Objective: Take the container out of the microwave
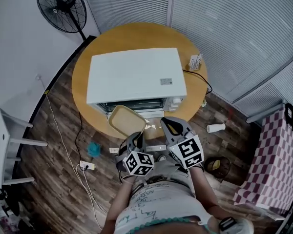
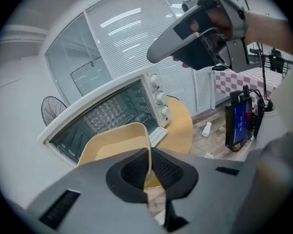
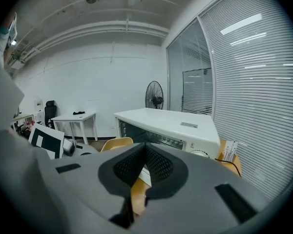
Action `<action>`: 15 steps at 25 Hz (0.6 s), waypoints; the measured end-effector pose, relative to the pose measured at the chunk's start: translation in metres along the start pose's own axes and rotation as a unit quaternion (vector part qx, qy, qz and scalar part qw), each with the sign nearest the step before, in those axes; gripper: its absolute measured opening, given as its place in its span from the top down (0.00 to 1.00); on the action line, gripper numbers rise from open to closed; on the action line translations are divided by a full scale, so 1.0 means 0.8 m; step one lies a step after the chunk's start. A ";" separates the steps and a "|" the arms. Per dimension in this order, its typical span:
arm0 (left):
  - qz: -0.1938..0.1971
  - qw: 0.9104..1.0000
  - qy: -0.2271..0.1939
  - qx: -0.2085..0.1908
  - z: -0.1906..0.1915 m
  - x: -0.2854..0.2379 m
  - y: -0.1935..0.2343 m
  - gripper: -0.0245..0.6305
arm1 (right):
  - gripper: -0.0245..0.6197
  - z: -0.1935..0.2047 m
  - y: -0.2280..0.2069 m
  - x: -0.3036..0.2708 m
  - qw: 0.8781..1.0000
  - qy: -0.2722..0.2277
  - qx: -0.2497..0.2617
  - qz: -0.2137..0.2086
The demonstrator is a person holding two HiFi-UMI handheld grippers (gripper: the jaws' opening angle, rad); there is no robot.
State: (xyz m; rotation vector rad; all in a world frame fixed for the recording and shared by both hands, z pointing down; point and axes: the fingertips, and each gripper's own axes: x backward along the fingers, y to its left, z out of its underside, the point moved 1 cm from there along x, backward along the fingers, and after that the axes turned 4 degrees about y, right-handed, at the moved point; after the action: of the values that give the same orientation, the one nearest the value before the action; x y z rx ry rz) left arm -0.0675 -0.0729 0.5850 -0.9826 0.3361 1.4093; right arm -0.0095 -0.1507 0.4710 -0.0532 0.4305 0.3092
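A white microwave (image 1: 136, 74) stands on a round wooden table (image 1: 83, 72), its front toward me and its door (image 1: 155, 128) let down. A shallow beige container (image 1: 125, 119) hangs tilted just in front of the opening. My left gripper (image 1: 136, 137) is shut on its near rim; in the left gripper view the container (image 2: 115, 143) has its rim clamped between the pads of that gripper (image 2: 149, 172). My right gripper (image 1: 173, 127) hovers to the right of the container, shut with nothing in it. In the right gripper view the pads of that gripper (image 3: 144, 156) meet, and the container (image 3: 116, 142) shows to the left.
A standing fan (image 1: 62, 6) is behind the table at the left. On the floor lie a power strip (image 1: 87, 165), a white bottle (image 1: 216, 127) and a dark bin (image 1: 219, 165). A checkered cloth (image 1: 278, 160) is at the right, a white table (image 1: 7, 145) at the left.
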 end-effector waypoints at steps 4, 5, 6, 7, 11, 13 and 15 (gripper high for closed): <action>-0.007 1.000 0.010 0.014 0.004 0.005 -0.010 0.92 | 0.97 0.004 0.005 0.008 1.000 -0.001 0.006 -0.015; -0.008 1.000 0.012 0.016 0.005 0.007 -0.013 0.92 | 0.97 0.005 0.006 0.011 1.000 0.000 0.007 -0.018; -0.010 1.000 0.014 0.019 0.006 0.008 -0.016 0.92 | 0.97 0.007 0.007 0.014 1.000 0.001 0.009 -0.021; -0.011 1.000 0.016 0.021 0.007 0.010 -0.019 0.92 | 0.97 0.008 0.007 0.016 1.000 0.001 0.010 -0.022; -0.015 0.999 0.023 0.029 0.011 0.015 -0.031 0.92 | 0.97 0.016 0.010 0.029 1.000 0.003 0.012 -0.028; -0.015 0.999 0.027 0.036 0.014 0.018 -0.040 0.92 | 0.97 0.022 0.012 0.037 0.999 0.006 0.011 -0.030; -0.014 0.999 0.031 0.043 0.017 0.020 -0.048 0.92 | 0.97 0.027 0.013 0.044 0.999 0.008 0.010 -0.033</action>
State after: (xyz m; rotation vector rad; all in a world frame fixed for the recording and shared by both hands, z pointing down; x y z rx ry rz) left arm -0.0337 -0.0473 0.5954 -0.9589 0.4231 1.3306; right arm 0.0264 -0.1284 0.4761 -0.0512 0.4471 0.2393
